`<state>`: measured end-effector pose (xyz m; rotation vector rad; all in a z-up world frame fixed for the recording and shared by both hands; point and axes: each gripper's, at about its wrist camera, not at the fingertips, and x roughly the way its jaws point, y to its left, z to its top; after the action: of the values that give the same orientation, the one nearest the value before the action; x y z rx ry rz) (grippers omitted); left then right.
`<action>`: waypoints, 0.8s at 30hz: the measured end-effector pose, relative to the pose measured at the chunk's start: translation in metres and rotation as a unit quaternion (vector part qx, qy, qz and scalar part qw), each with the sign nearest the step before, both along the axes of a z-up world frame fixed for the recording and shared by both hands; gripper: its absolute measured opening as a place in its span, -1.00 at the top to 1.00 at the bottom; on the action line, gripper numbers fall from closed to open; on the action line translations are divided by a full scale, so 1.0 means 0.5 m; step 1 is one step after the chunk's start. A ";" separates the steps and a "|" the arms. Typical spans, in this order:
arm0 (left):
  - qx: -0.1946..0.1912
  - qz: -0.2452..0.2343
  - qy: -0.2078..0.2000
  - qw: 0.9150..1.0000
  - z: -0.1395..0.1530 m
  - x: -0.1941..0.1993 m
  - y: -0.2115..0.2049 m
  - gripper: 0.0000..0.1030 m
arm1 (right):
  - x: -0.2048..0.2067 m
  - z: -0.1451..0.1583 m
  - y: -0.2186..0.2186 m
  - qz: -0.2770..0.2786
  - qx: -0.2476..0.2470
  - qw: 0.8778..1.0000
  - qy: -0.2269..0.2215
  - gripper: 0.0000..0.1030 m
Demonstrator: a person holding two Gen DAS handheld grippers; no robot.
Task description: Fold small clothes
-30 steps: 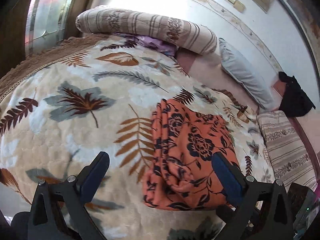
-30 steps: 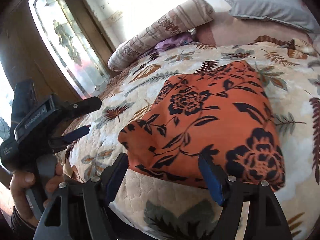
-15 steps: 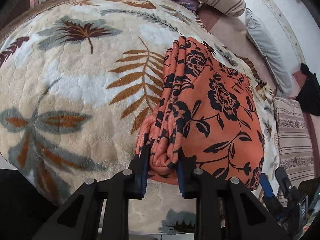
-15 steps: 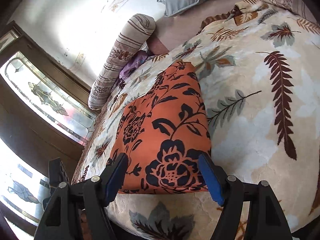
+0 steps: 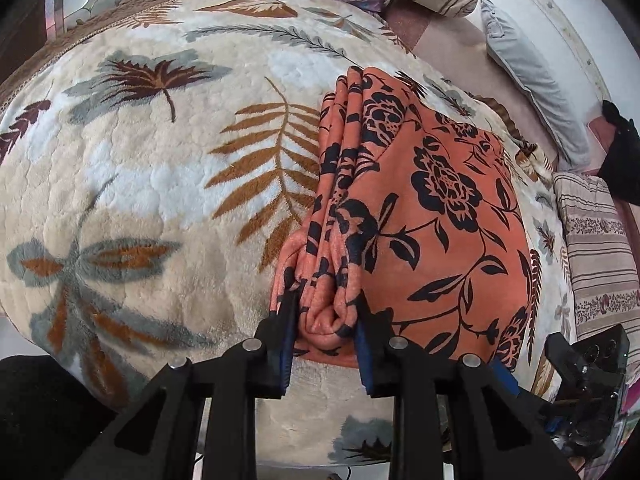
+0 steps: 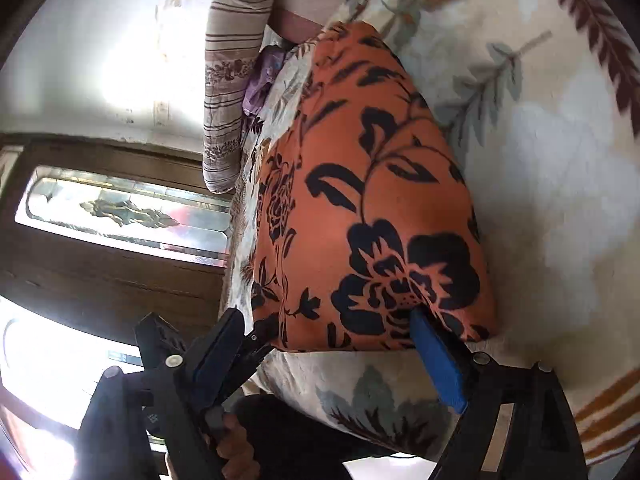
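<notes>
Right gripper [image 6: 332,344] now astride 1 garment [image 6: 372,184]

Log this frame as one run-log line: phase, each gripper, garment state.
phase: grasping for next fold | left gripper: shut on near corner of orange floral garment | right gripper: open, at other near corner | garment: folded, on leaf-print blanket

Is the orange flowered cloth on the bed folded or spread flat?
Folded. The orange cloth shows several stacked layers along its left edge, which the left gripper pinches.

Leaf-print bed blanket [image 5: 152,184] carries folded orange garment [image 5: 432,216], apparently pillows.
</notes>
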<state>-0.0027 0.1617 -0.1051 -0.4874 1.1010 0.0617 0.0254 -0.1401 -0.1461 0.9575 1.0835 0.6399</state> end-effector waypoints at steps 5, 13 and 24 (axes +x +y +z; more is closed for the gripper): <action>0.085 -0.032 -0.099 0.991 0.129 0.004 -0.043 -0.24 | -0.001 0.012 0.012 0.008 -0.025 0.999 -0.019 -0.69; 0.163 -0.063 0.023 0.984 -0.008 0.185 -0.059 -0.52 | -0.005 0.044 0.004 0.028 -0.046 0.998 -0.015 -0.69; 0.123 -0.030 -0.013 0.992 -0.023 0.153 -0.017 -0.75 | 0.245 0.041 0.009 0.016 0.014 0.998 0.052 -0.71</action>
<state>0.0738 0.1532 -0.1165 -0.2334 1.0644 0.1349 0.1480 -0.1355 -0.1257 1.0074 1.1865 0.6383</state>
